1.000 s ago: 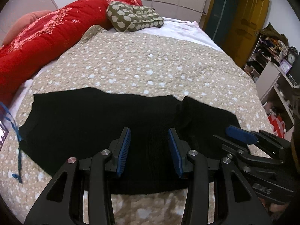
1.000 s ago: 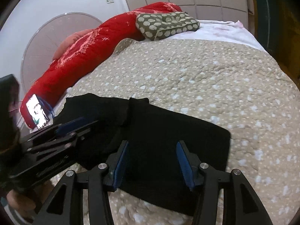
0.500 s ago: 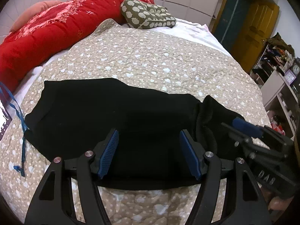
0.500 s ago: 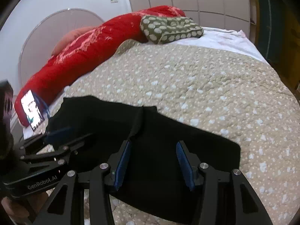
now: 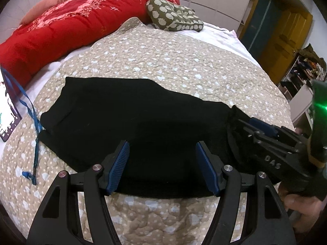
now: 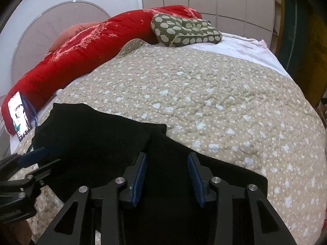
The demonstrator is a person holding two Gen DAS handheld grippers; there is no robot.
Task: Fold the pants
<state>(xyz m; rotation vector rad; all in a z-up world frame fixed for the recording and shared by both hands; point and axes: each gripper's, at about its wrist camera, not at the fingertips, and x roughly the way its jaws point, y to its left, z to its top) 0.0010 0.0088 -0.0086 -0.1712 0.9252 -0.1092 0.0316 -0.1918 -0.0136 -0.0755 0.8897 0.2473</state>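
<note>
Black pants (image 5: 132,118) lie flat across the beige spotted quilt (image 5: 173,61), partly folded, with a raised fold at their right end. My left gripper (image 5: 162,157) is open over the near edge of the pants, holding nothing. My right gripper (image 6: 166,170) is open over the right part of the pants (image 6: 98,136), beside the fold line, also empty. The right gripper shows in the left wrist view (image 5: 263,130) at the pants' right end. The left gripper's fingers (image 6: 30,156) show at the left edge of the right wrist view.
A red quilt roll (image 5: 61,26) and a green spotted cushion (image 5: 173,18) lie at the bed's far side. A phone (image 6: 19,116) and a blue lanyard (image 5: 33,122) lie left of the pants. Shelves (image 5: 302,77) and a yellow door (image 5: 286,36) stand to the right.
My left gripper's jaws have opened wider and it has shifted over the pants. My right gripper has moved closer over the pants' right part and narrowed slightly.
</note>
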